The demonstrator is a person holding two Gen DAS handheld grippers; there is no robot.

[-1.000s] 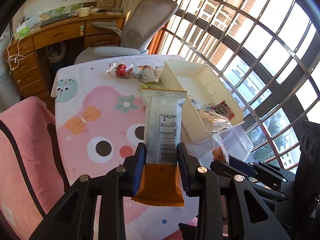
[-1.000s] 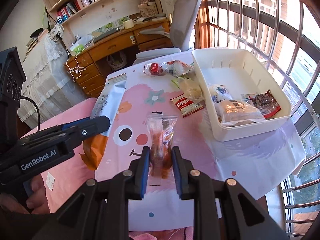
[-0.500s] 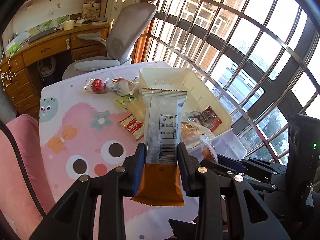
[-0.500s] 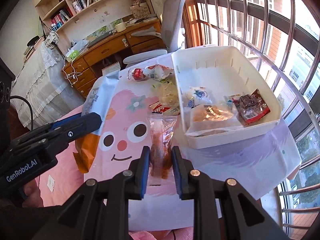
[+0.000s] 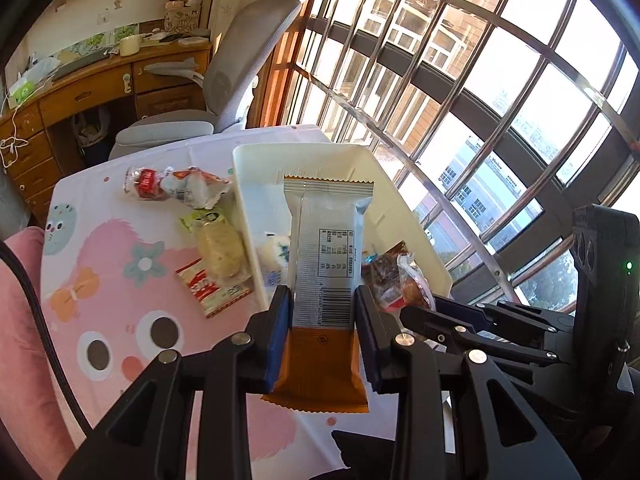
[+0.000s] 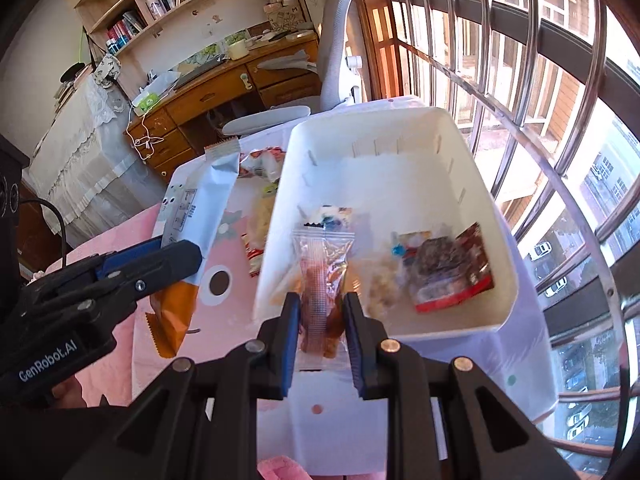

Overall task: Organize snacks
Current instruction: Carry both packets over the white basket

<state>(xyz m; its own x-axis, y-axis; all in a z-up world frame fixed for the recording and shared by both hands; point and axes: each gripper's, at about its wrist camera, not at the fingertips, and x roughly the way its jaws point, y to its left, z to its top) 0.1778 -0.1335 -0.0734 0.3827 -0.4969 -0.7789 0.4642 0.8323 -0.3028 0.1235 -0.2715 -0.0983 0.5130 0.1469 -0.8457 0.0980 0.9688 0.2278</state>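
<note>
Snacks pinched: left hand-held gripper (image 5: 322,308) clamps silver-orange packet (image 5: 326,248); right hand-held gripper (image 6: 320,312) clamps clear packet (image 6: 322,276).

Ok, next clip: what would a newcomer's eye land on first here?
Probably the two held snacks: the left claw is shut on a tall silver-and-orange packet and the right claw on a clear pouch of orange-brown snacks, both raised in front of the white bin. After that, the bin's few wrapped snacks, including a red-edged packet, and the pink cartoon tablecloth.
</note>
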